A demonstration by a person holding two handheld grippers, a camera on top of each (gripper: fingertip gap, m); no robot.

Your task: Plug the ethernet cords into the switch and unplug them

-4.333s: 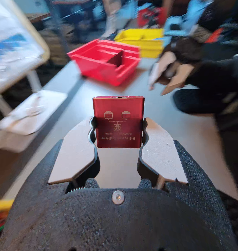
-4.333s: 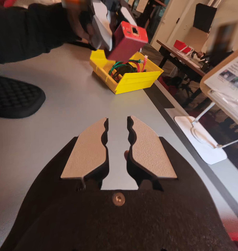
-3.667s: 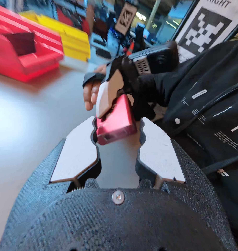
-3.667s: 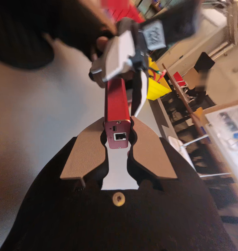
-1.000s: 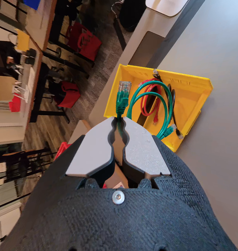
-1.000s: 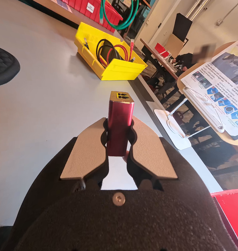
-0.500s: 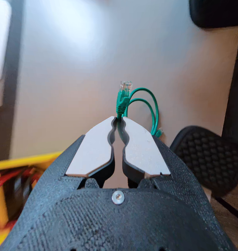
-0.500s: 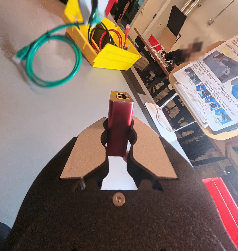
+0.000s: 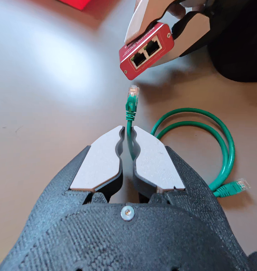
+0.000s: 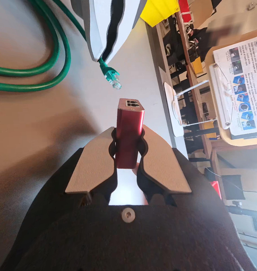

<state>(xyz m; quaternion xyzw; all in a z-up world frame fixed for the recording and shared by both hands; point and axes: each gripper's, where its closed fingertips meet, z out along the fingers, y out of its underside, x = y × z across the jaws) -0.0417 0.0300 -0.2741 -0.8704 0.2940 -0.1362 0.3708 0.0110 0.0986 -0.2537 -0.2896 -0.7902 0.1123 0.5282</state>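
Since half a second ago the left claw [image 9: 127,130] has swung its green cord [image 9: 198,115] toward the switch [image 9: 147,51]. It pinches the cord behind the plug [image 9: 133,93], leaving it free, near the ports. The right claw [image 10: 128,130] clamps the switch, ports outward. Grey counter [image 9: 44,88]; workshop beyond.

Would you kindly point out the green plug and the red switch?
green plug [image 9: 131,101], left wrist view, on its green boot.
red switch [image 10: 129,139], right wrist view, on its long red side.
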